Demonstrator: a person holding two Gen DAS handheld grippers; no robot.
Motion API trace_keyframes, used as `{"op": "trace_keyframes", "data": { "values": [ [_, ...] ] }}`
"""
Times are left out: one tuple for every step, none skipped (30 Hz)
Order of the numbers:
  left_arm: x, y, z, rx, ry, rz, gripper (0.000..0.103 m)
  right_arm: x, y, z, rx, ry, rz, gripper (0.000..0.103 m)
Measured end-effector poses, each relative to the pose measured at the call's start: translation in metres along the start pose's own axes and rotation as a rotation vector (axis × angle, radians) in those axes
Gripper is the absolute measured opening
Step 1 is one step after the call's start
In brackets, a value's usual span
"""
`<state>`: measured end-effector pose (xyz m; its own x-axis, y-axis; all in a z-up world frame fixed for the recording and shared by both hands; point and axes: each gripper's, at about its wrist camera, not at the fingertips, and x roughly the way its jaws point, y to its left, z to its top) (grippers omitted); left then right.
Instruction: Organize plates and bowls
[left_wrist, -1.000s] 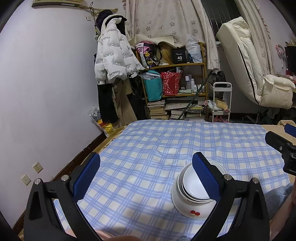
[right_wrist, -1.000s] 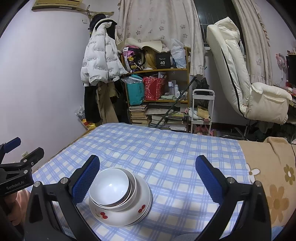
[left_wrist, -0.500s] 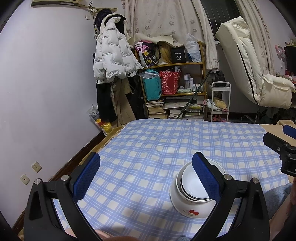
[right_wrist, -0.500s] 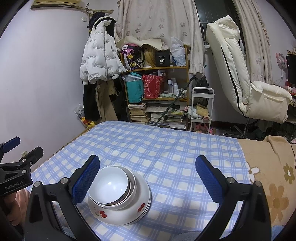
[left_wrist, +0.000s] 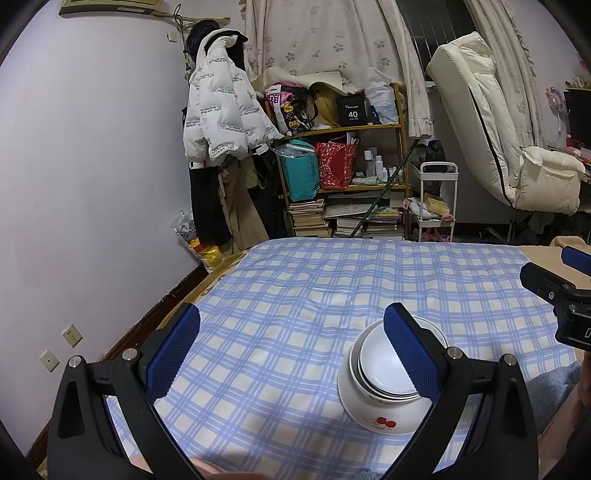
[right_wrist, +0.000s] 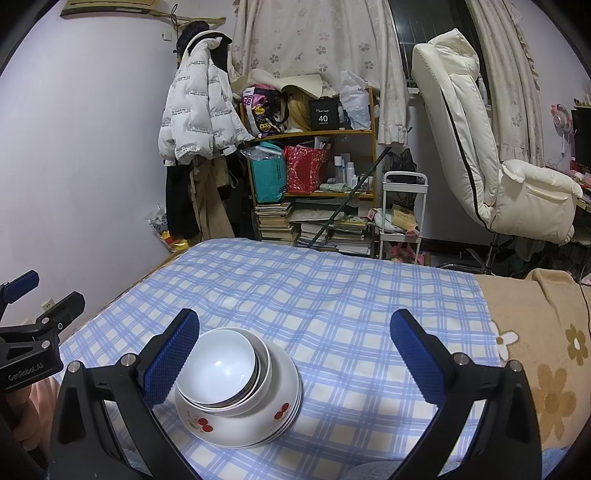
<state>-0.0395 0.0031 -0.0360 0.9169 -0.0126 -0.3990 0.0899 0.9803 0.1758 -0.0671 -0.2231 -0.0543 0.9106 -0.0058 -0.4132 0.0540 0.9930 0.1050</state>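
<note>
White bowls (right_wrist: 236, 384) nested in one stack on plates (right_wrist: 284, 424), near front edge of checked cloth (left_wrist: 314, 295). Largest bowl bears red cherry print. Left gripper (left_wrist: 291, 347) hovers above cloth, jaws wide apart, empty; stack sits behind its right finger (left_wrist: 406, 354). Right gripper (right_wrist: 295, 350) likewise agape, empty; stack just beside its left finger (right_wrist: 170, 362). Shelf (right_wrist: 314, 177), white jacket (right_wrist: 199, 110), chair (right_wrist: 480, 147) beyond.
</note>
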Motion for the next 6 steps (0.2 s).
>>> {"op": "trace_keyframes", "data": {
  "values": [
    [0.0, 0.0004, 0.0, 0.0, 0.0, 0.0, 0.098, 0.0, -0.0001, 0.0001, 0.0, 0.0, -0.001, 0.103],
    [0.0, 0.0, 0.0, 0.0, 0.0, 0.0, 0.098, 0.0, -0.0005, 0.0, 0.0, 0.001, 0.002, 0.103],
    [0.0001, 0.0, 0.0, 0.0, 0.0, 0.0, 0.098, -0.0001, -0.0003, 0.0004, 0.0, 0.0, 0.001, 0.103],
    [0.0001, 0.0003, 0.0, 0.001, 0.001, 0.001, 0.098, -0.0001, -0.0003, 0.0006, 0.0, 0.0, 0.0, 0.103],
    [0.0001, -0.0001, 0.0, 0.001, 0.0, 0.001, 0.098, -0.0001, -0.0007, 0.0006, -0.001, 0.0, 0.0, 0.103],
    [0.0, -0.0002, -0.0001, 0.001, 0.001, 0.002, 0.098, 0.0, -0.0007, 0.0011, 0.0, 0.001, 0.002, 0.103]
  ]
}}
